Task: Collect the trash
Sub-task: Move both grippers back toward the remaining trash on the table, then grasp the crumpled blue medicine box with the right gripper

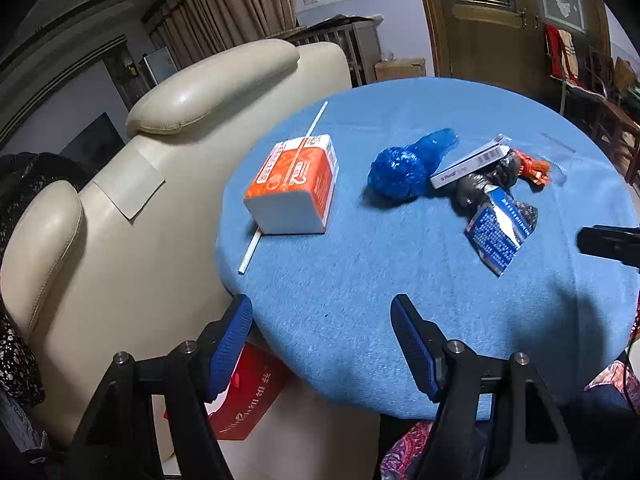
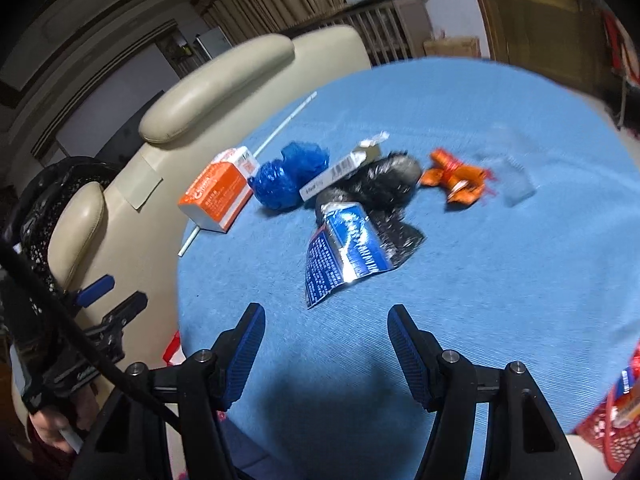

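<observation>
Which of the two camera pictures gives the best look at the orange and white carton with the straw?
The left wrist view. There the carton is large and sharp, its top and white end plain, with the straw running across and past it. In the right wrist view the carton is smaller, farther off and slightly blurred.

Matt blue cloth covers the table point(image 1: 400, 280), the armchair point(image 1: 120, 260) is glossy cream leather, the blue wrapper point(image 2: 344, 248) shiny foil
</observation>
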Motion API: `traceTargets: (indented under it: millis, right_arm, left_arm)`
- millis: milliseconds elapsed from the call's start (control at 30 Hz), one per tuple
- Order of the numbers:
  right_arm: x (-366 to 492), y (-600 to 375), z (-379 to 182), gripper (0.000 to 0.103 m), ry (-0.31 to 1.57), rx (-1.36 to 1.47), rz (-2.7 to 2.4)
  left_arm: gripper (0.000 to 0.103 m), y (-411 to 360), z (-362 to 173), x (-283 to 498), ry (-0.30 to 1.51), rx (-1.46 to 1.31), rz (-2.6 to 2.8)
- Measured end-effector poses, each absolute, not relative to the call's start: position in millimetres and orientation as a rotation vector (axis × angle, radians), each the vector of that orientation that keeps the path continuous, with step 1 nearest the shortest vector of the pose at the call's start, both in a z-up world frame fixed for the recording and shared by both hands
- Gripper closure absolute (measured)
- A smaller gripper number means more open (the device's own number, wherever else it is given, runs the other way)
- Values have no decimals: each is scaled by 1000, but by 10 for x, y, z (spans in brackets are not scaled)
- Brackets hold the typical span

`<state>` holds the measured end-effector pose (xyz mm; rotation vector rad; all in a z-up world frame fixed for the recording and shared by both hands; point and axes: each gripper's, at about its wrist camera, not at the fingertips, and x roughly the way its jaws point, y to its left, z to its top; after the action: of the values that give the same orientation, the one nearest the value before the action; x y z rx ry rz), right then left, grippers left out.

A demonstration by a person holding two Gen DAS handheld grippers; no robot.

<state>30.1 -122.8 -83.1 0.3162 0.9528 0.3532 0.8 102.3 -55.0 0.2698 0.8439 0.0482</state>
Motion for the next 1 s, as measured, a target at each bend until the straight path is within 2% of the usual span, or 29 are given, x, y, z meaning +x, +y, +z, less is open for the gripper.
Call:
traceTargets:
  millis: [167,433,1000]
  right_arm:
    - [564,-1158,-1127,36,1073,461,374]
    - [899,-1065,-1365,34,1160,639,324]
    - [1421,-863,-1386,28,1114,631,-96]
  left_arm:
    - [30,1125,-645,50,869,257,60]
    - [30,1259,-742,80,895,224,63]
    - [30,1557,-848,-15,935,177,73]
